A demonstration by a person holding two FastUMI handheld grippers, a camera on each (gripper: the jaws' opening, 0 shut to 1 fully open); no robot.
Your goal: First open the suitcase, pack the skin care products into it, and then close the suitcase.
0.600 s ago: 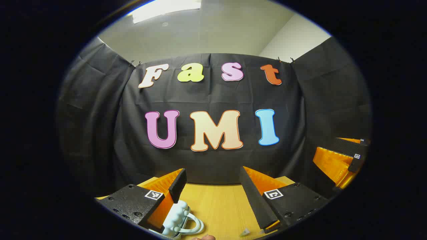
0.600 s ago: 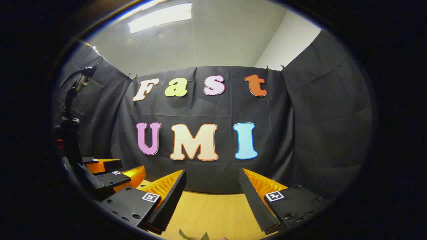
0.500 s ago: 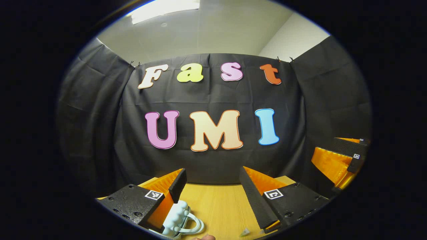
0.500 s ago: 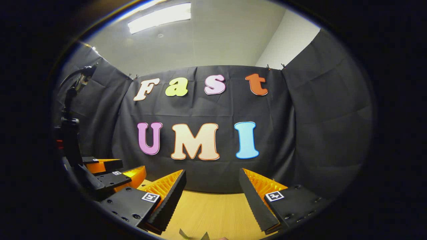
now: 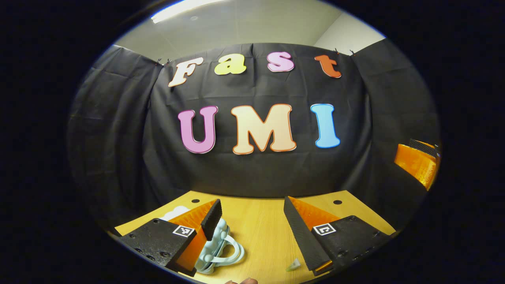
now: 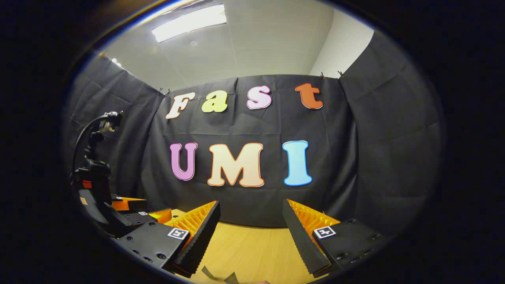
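My left gripper: jaws wide, empty, level above table; pale-blue suitcase at 7 o'clock (partly hidden). Right gripper: jaws wide, empty.

Left gripper level, pointing forward, fingers spread wide, nothing between them; right gripper likewise gaping, held level (left gripper visible at its left side, right gripper at left view's right edge)
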